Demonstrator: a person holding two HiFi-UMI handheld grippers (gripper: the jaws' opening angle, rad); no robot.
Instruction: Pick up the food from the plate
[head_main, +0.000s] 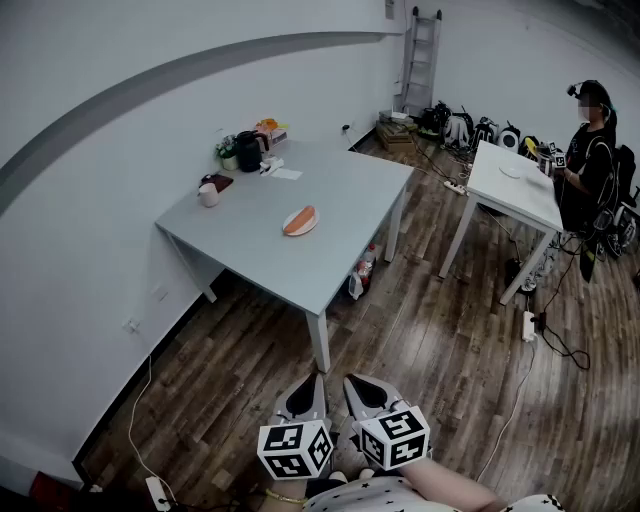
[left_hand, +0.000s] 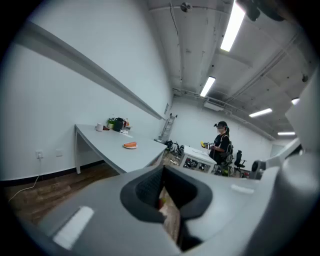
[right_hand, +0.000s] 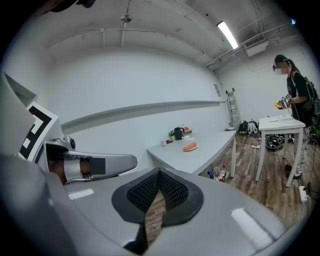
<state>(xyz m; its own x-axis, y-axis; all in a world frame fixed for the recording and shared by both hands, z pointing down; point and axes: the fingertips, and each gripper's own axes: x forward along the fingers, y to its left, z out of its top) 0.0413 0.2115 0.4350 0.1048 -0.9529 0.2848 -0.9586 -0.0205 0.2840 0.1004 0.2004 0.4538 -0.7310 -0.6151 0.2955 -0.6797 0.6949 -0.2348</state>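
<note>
An orange-red piece of food (head_main: 301, 217) lies on a small plate (head_main: 288, 229) near the middle of the grey table (head_main: 340, 190), far ahead of me. Both grippers hang low over the wooden floor, well short of the table. My left gripper (head_main: 305, 397) is shut with nothing in it, and my right gripper (head_main: 368, 392) beside it is shut and empty too. The left gripper view has the food (left_hand: 130, 145) small on the table beyond the closed jaw tips (left_hand: 161, 172). In the right gripper view the food (right_hand: 189, 147) lies past the closed tips (right_hand: 159, 175).
At the grey table's far end stand a white cup (head_main: 208, 195), a black kettle (head_main: 248, 151) and a small plant (head_main: 228, 152). Bottles (head_main: 362, 270) sit on the floor under it. A person (head_main: 592, 150) stands by a white table (head_main: 515, 185) at the right. Cables (head_main: 545, 335) trail across the floor.
</note>
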